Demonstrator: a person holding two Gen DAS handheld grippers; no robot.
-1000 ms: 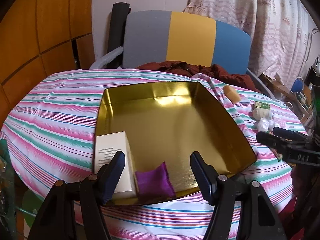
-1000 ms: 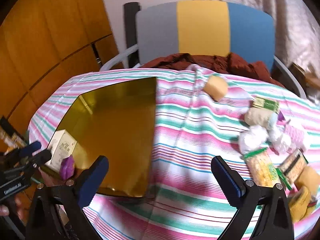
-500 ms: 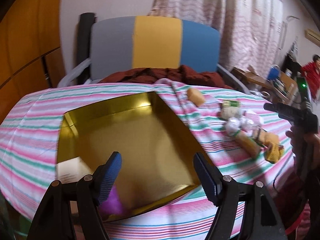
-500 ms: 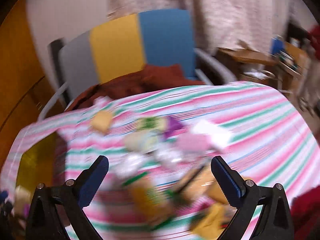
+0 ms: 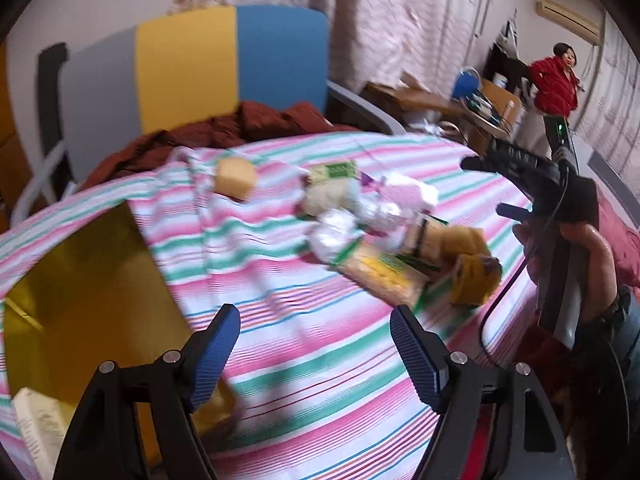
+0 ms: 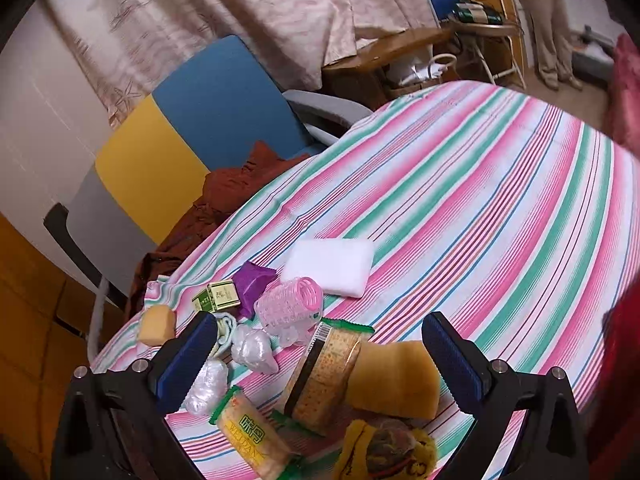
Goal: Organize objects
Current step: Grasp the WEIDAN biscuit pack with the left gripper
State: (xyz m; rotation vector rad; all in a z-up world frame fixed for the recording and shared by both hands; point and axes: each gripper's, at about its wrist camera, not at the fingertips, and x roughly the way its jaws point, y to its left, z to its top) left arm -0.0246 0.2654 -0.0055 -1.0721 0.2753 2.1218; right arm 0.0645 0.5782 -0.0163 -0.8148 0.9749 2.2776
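Note:
A gold tray (image 5: 80, 280) lies on the striped tablecloth at the left, a white box (image 5: 36, 428) at its near corner. A pile of small items sits right of it: a yellow sponge block (image 5: 235, 178), cracker packets (image 5: 380, 276), white wrapped lumps (image 5: 334, 232). My left gripper (image 5: 316, 354) is open above bare cloth between tray and pile. My right gripper (image 6: 320, 360) is open over the pile, its fingers either side of a cracker packet (image 6: 326, 372) and a tan sponge (image 6: 394, 380). A pink hair roller (image 6: 290, 306), purple packet (image 6: 250, 282) and white pad (image 6: 330, 266) lie beyond.
A grey, yellow and blue chair (image 5: 192, 68) with a rust-red cloth (image 5: 224, 128) stands behind the table. A person in red (image 5: 554, 76) stands far right by a cluttered desk (image 5: 460, 100). A hand (image 5: 588, 256) holds the right gripper's handle at the table's right edge.
Both grippers swung right, away from the tray. The left view now takes in the pile instead of the tray's inside. The right gripper came closer over the pile.

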